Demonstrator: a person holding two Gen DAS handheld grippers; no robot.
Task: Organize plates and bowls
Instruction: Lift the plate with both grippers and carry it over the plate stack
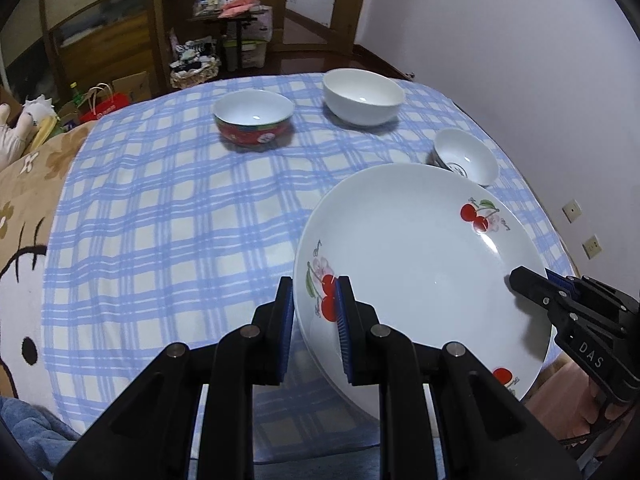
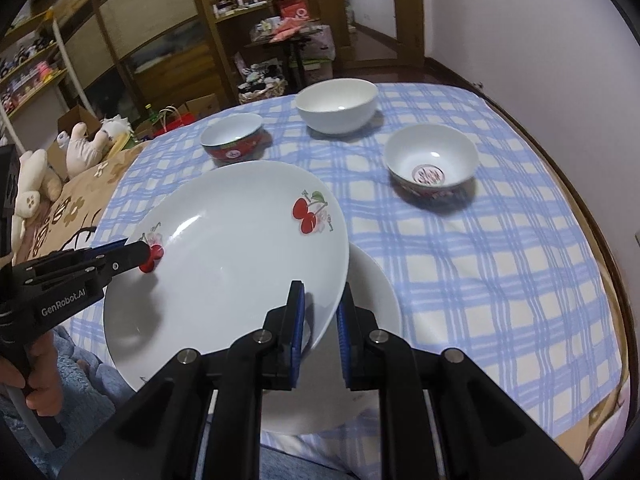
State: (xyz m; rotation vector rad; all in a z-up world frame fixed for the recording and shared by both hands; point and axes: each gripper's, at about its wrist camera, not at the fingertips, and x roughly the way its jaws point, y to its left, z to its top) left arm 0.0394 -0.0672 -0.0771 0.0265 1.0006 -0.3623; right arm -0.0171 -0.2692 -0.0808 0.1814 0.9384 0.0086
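Together we hold the cherry plate (image 1: 420, 272) by two opposite edges, lifted and tilted above the blue checked cloth (image 1: 160, 220). Our left gripper (image 1: 314, 300) is clamped on the plate's left rim, one blue pad under the edge and the other lying over a printed cherry. Our right gripper (image 2: 322, 308) pinches the right rim the same way, the rim passing between its blue pads. From the right wrist view we see a second white plate (image 2: 372, 292) lying on the cloth just below and to the right of the one we carry, partly hidden by it.

Farther back on the cloth stand three bowls, well apart from each other: a red bowl (image 1: 254, 118) at the left, a plain white bowl (image 1: 362, 96) at the far side, and a small patterned bowl (image 2: 432, 164) at the right, nearest the plate. A person's hand (image 2: 38, 376) grips the left gripper's handle at the lower left.
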